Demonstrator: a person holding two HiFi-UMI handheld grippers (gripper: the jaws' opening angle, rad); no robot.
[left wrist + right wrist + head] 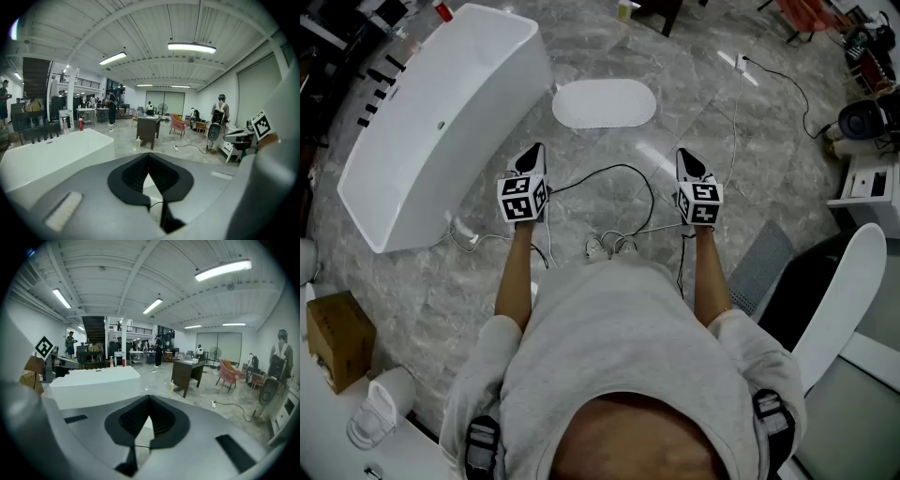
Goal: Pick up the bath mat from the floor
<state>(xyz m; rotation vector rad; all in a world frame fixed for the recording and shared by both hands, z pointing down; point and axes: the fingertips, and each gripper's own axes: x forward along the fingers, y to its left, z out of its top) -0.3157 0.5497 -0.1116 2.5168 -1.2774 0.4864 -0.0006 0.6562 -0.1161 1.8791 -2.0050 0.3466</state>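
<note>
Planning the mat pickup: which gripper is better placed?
Right gripper, marginally. It and the left gripper are both shut, about equally short of the bath mat, but the mat's left end lies close to the bathtub; its right end has open floor.

I note: floor (422,281) grey veined stone, polished sheen; bathtub (441,122) smooth glossy white; bath mat (604,103) white, matt, finely textured; box (337,337) plain cardboard.

A white oval bath mat (604,103) with a finely textured surface lies flat on the grey marbled floor (694,103), just beside the end of a white bathtub (441,122).
</note>
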